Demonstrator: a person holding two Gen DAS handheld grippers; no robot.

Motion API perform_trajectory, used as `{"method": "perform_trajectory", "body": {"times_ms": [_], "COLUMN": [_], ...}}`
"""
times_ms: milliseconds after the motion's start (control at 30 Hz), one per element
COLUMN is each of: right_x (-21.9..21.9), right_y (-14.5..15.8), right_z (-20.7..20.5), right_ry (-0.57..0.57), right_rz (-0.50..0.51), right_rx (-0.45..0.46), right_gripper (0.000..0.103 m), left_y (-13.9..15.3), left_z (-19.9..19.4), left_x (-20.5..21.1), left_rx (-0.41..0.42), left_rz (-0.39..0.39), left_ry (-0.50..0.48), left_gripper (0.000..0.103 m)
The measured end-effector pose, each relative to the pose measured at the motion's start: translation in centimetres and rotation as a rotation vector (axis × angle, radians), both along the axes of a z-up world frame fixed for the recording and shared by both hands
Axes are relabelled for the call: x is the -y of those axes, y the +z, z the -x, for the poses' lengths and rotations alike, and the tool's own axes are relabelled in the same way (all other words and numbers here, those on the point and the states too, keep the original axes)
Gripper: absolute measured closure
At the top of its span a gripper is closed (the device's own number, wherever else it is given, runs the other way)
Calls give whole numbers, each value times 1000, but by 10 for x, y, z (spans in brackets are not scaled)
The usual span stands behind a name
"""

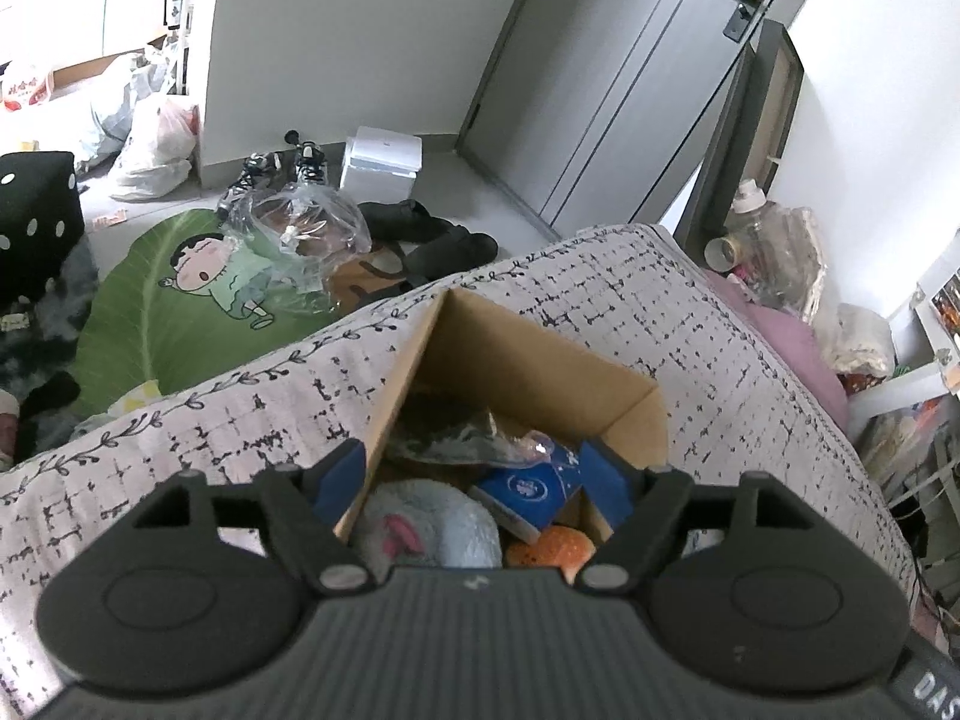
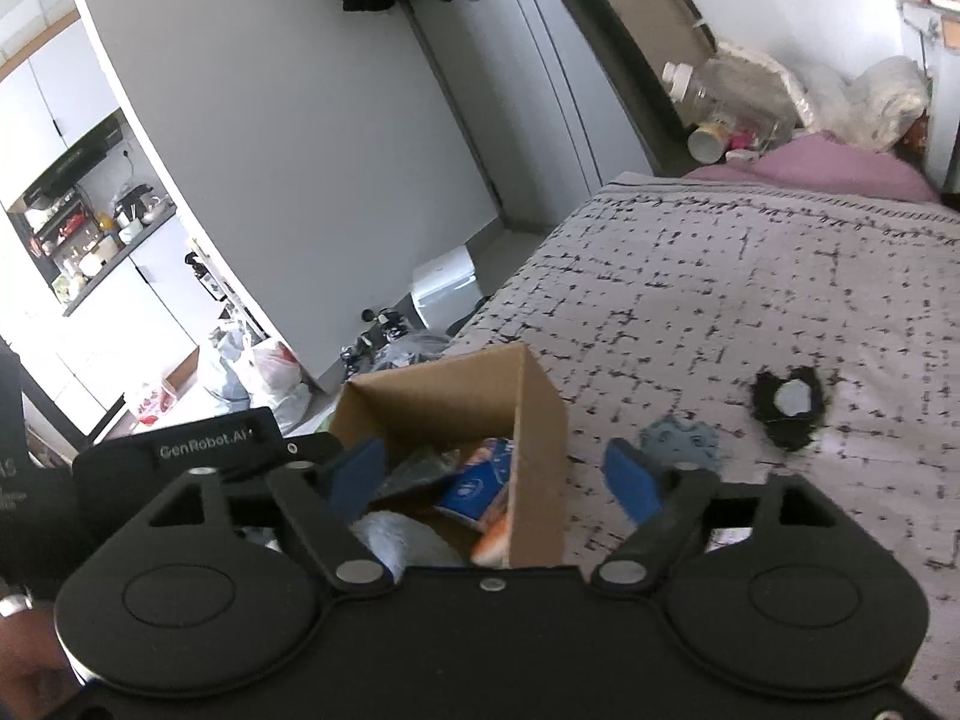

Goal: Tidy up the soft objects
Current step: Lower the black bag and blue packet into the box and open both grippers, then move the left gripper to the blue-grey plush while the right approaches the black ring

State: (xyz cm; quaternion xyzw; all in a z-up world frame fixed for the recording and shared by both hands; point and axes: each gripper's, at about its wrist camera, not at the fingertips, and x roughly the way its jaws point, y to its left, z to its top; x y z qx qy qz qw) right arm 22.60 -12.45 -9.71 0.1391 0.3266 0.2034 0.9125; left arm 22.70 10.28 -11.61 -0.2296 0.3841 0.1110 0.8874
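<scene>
An open cardboard box stands on the bed. It holds a grey plush toy, a blue packet, an orange soft item and a clear bag of dark stuff. My left gripper hangs open over the box mouth with nothing between its pads. My right gripper is open too; the box's right wall stands between its fingers, untouched. On the sheet to the right lie a flat blue-grey piece and a black fuzzy ring with a pale centre.
The patterned bedsheet stretches right and back to a pink pillow and bottles. Left of the bed, the floor holds a green leaf mat, bags, shoes and a white box. The left gripper's body shows beside the box.
</scene>
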Motion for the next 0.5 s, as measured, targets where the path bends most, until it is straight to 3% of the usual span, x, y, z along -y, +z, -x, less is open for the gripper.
{"method": "perform_trajectory", "body": {"times_ms": [167,500], "right_x": [10,40], "right_y": [6,12], "right_z": [16,26], "right_ry": [46,49], "right_rz": [8,92], "right_rx": [45,97], "right_gripper": [0,0], "left_y": [1,9], "left_z": [10,27], "left_x": [12,44], "left_rx": [3,6], "left_rz": [-19,-85], "left_ry": [-35,-94], "left_gripper": [26,25]}}
